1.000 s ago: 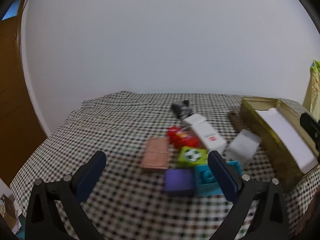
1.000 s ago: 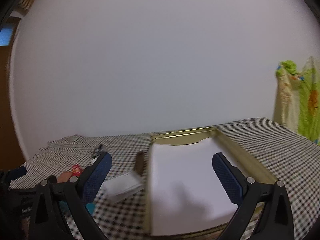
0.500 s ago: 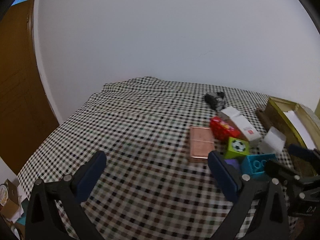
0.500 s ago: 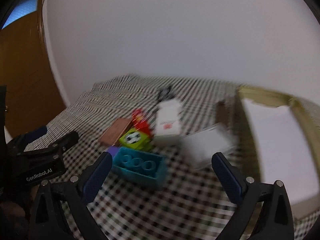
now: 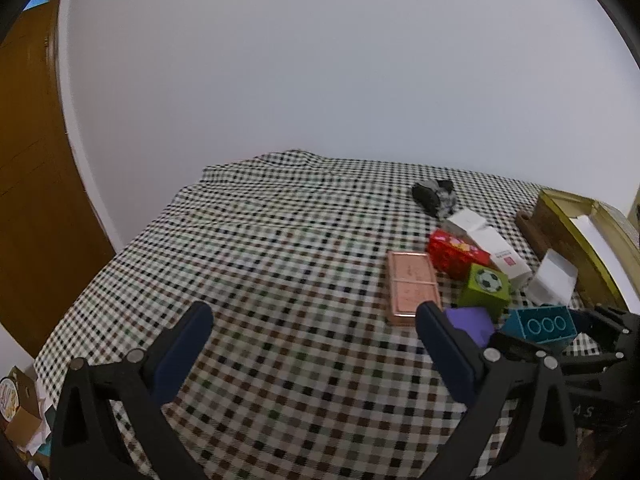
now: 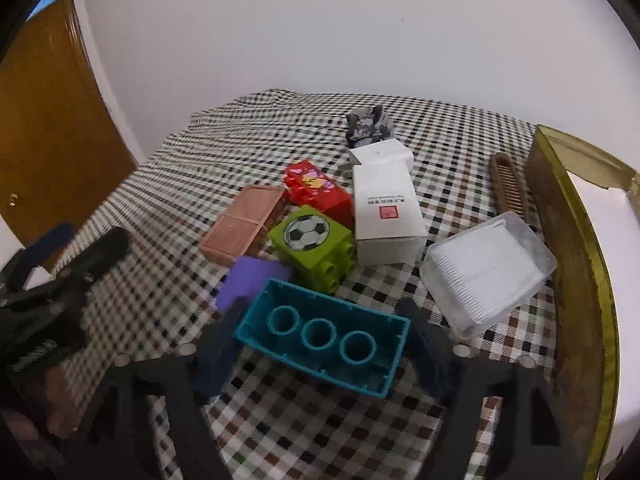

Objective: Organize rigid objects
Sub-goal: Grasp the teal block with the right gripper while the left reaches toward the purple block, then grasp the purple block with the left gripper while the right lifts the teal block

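Bare checked bench (image 5: 256, 280) lies open at left; at right, clustered blocks (image 6: 312, 240), boxes (image 6: 386, 204) and the gold tray (image 6: 580, 280) crowd passage.

Red square seal mark and a line of small dark print on the white carton (image 6: 387, 200), too small to read. Football picture on the lime green block (image 6: 308, 236), no words. Faint pale lettering on the left gripper (image 6: 52, 248) body, blurred beyond reading.
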Tool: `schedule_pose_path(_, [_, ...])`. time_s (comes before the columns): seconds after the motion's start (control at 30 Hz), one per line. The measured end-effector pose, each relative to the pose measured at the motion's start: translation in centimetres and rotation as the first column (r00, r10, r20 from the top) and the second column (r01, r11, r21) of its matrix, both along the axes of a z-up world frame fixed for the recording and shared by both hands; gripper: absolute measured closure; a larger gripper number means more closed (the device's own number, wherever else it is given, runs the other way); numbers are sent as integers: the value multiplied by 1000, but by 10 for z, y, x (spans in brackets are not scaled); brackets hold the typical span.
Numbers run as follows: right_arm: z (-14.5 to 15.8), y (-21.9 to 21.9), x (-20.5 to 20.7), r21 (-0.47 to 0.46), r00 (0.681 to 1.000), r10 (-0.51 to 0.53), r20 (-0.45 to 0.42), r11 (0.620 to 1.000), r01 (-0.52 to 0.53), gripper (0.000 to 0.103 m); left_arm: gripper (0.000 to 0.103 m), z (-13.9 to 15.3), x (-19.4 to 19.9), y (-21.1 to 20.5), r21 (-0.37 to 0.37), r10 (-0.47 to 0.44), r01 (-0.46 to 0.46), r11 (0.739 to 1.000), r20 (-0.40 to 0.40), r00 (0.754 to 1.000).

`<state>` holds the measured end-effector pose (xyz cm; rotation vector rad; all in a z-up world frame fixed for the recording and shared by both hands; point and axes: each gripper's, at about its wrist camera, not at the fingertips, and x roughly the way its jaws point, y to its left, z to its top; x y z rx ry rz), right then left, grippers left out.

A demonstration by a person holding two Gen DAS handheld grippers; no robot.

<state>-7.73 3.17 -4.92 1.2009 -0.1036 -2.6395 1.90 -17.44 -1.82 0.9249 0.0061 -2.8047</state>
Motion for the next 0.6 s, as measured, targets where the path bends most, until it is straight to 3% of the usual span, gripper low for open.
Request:
schedule_pose_path(0.1, [1,7,12,17,1000,-2,-22,1000,3,28,0,-2,-2,8,8,-39,39,999,17,999])
schedule_pose_path(0.2, [8,24,23,-39,998,-19,-65,999,17,28,0,-3,-7,18,34,-86,85,996,42,995])
schedule_pose_path(0.33, [25,43,36,-64,980,-86,-178,995,76,28,1,-6,-15,37,83,-172,166,983,67,983])
schedule_pose_path(0.47, [52,61,53,-14,932,-165,-322,985,170,28,14,-16,-29,65,72,-236,228,971,137,962])
schedule_pose_path(0.53, [55,68,55,2,915,-189,-356,979,203,28,15,-21,-35,75,55,-237,230,972,169,957])
schedule_pose_path(0.6, [58,77,57,-5,911,-202,-359,977,215,28,26,-29,-44,85,50,-242,236,970,209,948])
